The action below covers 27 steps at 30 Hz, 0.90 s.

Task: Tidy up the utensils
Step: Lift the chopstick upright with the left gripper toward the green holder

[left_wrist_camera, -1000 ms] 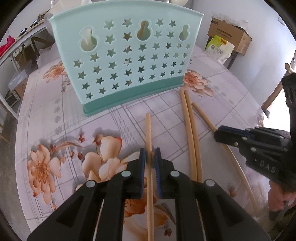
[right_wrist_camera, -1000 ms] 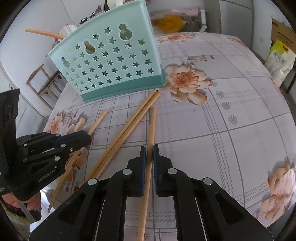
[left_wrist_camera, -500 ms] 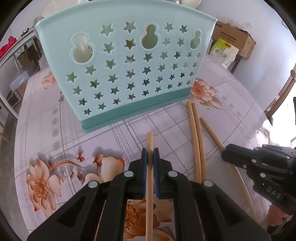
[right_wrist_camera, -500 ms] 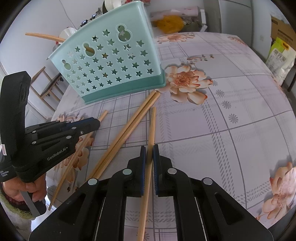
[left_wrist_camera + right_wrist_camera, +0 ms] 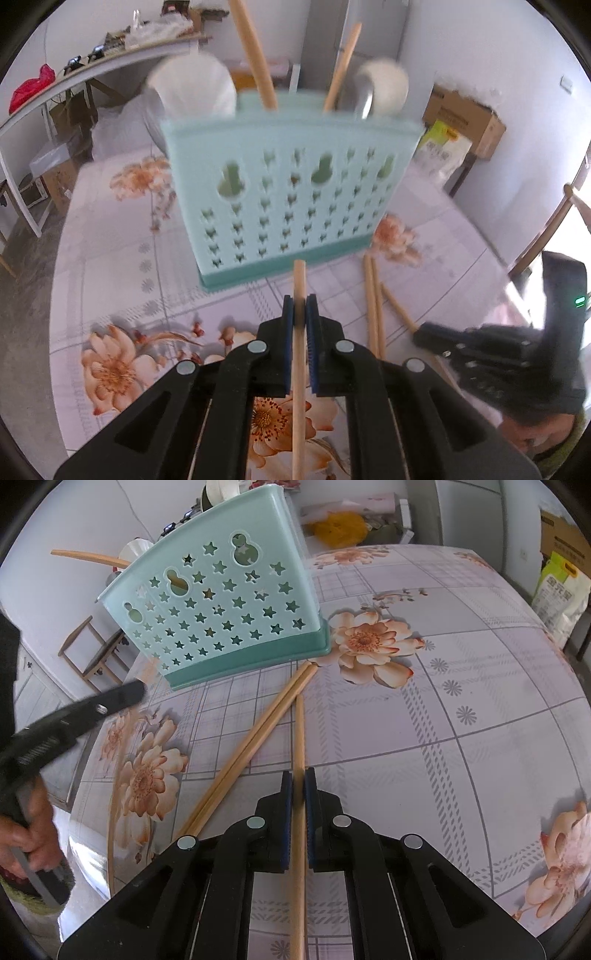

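A mint-green utensil holder [image 5: 288,192] with star holes stands on the flowered tablecloth; wooden handles and pale spoons stick out of its top. My left gripper [image 5: 300,302] is shut on a wooden chopstick [image 5: 299,280], lifted off the cloth and pointing at the holder's base. In the right wrist view the holder [image 5: 218,616] stands at upper left. My right gripper [image 5: 298,779] is shut on another chopstick [image 5: 300,731] that lies on the cloth. A pair of chopsticks [image 5: 251,742] lies diagonally left of it. The left gripper [image 5: 122,698] shows blurred at left.
The table [image 5: 461,672] has bare cloth to the right of the chopsticks. A hand [image 5: 26,838] grips the left tool at lower left. Cardboard boxes [image 5: 461,118] and a bag stand beyond the table, a wooden chair [image 5: 92,653] behind the holder.
My left gripper closed on its chopstick, then rose with it, tilting up so the holder's top came into view. My right gripper stayed in place on its chopstick.
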### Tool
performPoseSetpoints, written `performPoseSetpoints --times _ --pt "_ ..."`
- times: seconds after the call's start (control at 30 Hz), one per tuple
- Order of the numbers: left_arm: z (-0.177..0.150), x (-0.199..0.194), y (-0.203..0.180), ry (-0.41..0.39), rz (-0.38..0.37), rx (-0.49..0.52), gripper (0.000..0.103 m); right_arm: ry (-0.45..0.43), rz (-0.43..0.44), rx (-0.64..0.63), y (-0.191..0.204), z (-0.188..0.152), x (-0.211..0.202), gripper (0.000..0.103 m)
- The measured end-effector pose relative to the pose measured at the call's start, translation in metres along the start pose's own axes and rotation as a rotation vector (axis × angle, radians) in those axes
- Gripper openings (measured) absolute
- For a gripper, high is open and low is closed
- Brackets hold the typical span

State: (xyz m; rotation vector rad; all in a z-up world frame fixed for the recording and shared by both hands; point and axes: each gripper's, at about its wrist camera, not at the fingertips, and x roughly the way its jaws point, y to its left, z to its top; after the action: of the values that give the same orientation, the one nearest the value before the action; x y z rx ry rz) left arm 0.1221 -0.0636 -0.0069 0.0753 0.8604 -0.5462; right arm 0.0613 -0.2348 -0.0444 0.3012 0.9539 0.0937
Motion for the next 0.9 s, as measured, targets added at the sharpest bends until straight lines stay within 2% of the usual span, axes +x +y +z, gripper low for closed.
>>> performPoseSetpoints --times 0.47,0.9 --pt "0.018 -0.076 0.005 -0.188 -0.081 -0.046 0.006 -0.071 0.050 0.050 -0.008 0.006 -0.029 0.004" --pt "0.033 -0.126 -0.001 -0.325 -0.137 -0.053 0.006 -0.098 0.067 0.062 -0.008 0.007 -0.039 0.004"
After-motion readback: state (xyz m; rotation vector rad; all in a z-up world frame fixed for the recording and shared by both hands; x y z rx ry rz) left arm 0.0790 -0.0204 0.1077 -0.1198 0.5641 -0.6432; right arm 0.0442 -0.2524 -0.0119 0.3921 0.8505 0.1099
